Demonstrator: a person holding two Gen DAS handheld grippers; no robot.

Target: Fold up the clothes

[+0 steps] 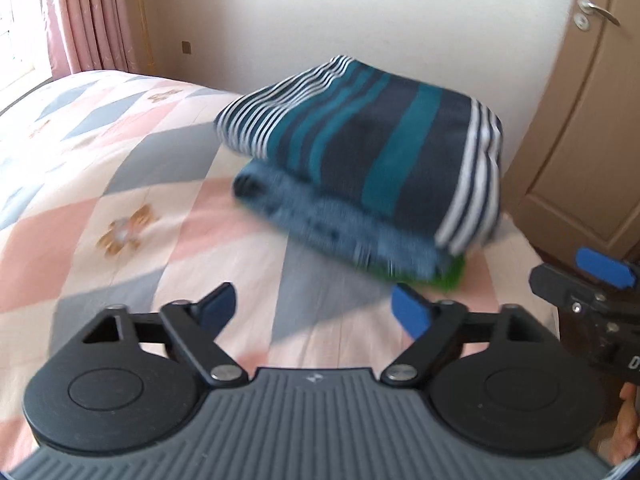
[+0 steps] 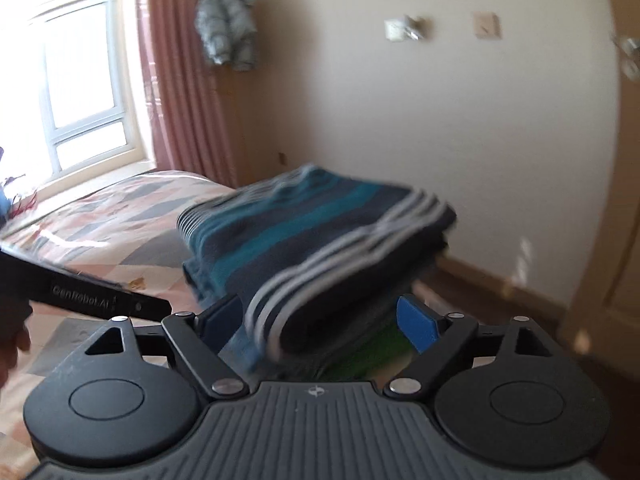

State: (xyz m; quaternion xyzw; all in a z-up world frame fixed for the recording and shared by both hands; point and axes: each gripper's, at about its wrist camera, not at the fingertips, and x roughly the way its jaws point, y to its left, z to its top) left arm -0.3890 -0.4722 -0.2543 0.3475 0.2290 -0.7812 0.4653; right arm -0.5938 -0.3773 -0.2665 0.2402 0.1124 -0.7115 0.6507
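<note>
Only the right wrist view takes in the window [image 2: 86, 80] and a grey garment [image 2: 226, 24] hanging on the wall; the left one shows the door handle [image 1: 596, 10]. The folded striped top [image 1: 368, 148] caps a blue and a green layer on the quilt [image 1: 120, 184], ahead of the left claw [image 1: 314, 308], spread wide, holding nothing. The right claw [image 2: 320, 320], also agape, sits level, its fingers flanking the stack's near corner without touching.
</note>
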